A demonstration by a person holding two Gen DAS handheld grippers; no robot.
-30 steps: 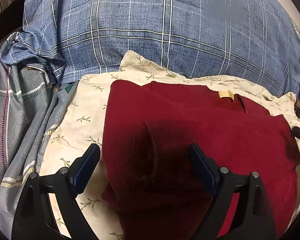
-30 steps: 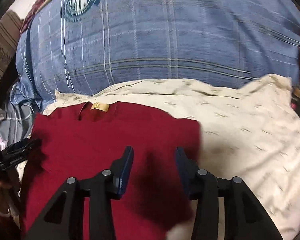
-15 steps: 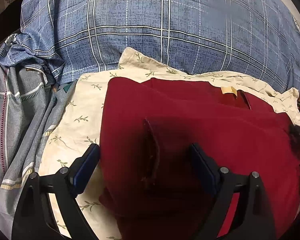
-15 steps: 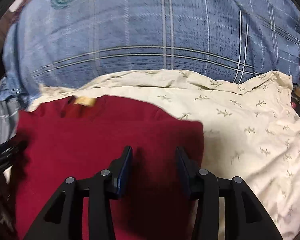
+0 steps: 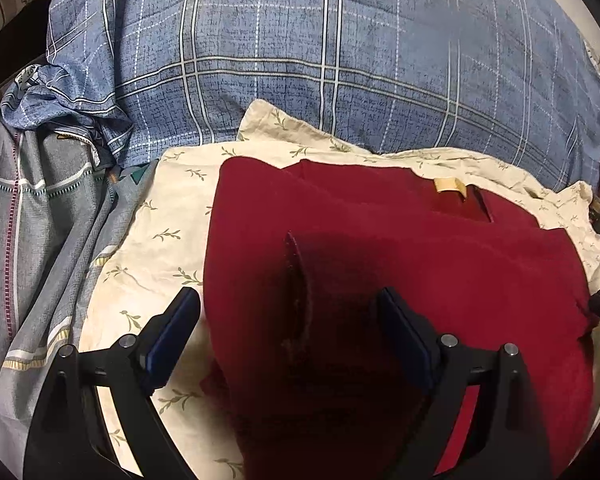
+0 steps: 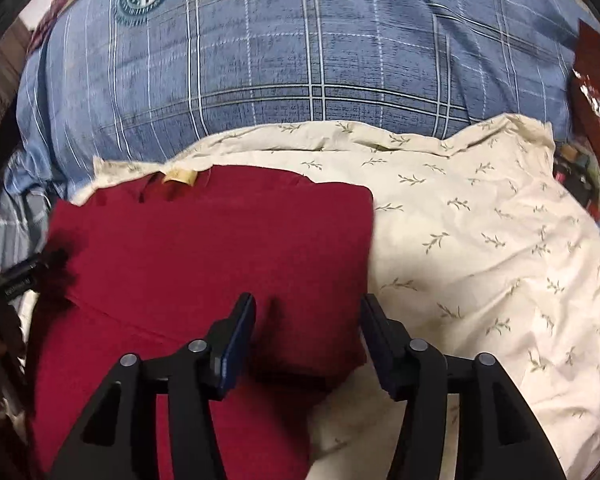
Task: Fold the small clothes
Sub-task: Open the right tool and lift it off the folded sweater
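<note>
A dark red garment (image 5: pixel 380 260) lies folded on a cream leaf-print cloth (image 5: pixel 160 240), its beige neck label (image 5: pixel 450 186) at the far side. My left gripper (image 5: pixel 288 304) is open wide above the garment's left part. A raised crease of red fabric runs between the jaws, and neither pad touches it. In the right wrist view the garment (image 6: pixel 212 248) fills the left half. My right gripper (image 6: pixel 306 308) hovers over its near right corner with jaws opening, pads clear of the fabric. The left gripper's tip (image 6: pixel 16 280) shows at that view's left edge.
A big blue plaid pillow (image 6: pixel 300 60) rises just behind the cream cloth (image 6: pixel 480 260). Grey patterned bedding (image 5: pixel 40 220) is bunched at the left. A shiny dark red packet (image 6: pixel 596 100) and small clutter lie at the far right.
The right gripper's jaws have spread wider and it has drawn back a little, so the garment sits higher in its view. The left gripper and the garment have not moved.
</note>
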